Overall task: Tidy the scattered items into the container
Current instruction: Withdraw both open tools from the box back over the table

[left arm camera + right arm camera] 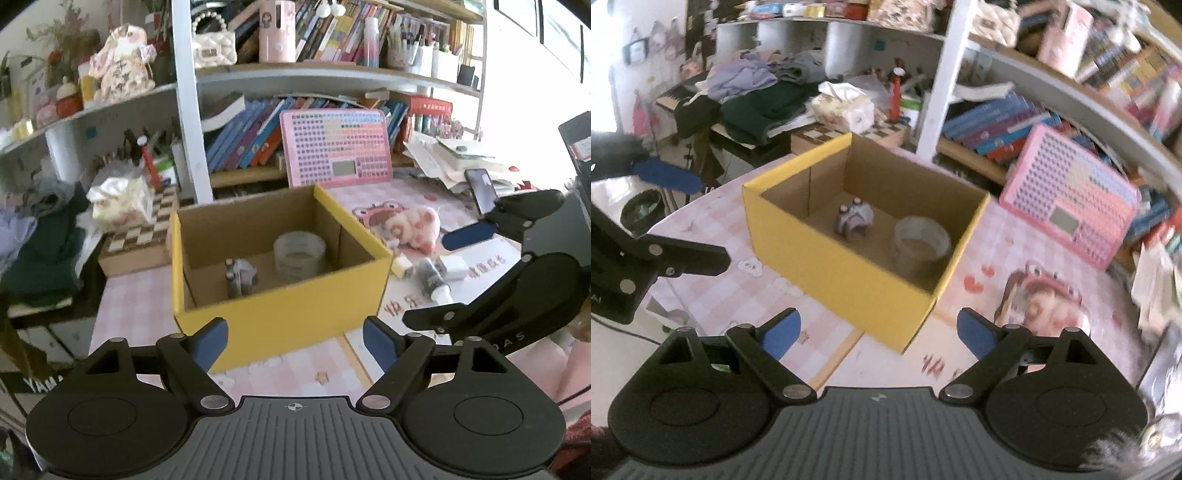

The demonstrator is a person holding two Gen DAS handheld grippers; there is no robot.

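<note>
Right of the yellow box point(280, 314), a bottle point(432, 280) lies loose; both the left gripper point(295, 341) and right gripper point(879, 334) are released and empty, so the right one should straddle it squarely.

the left gripper point(295, 343) is black with blue fingertips point(211, 341). it has silver screws point(214, 401). the right gripper point(877, 334) looks the same.

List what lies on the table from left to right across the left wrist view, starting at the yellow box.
Yellow box → pink plush toy → dark bottle with white cap → white block → propped phone.
</note>
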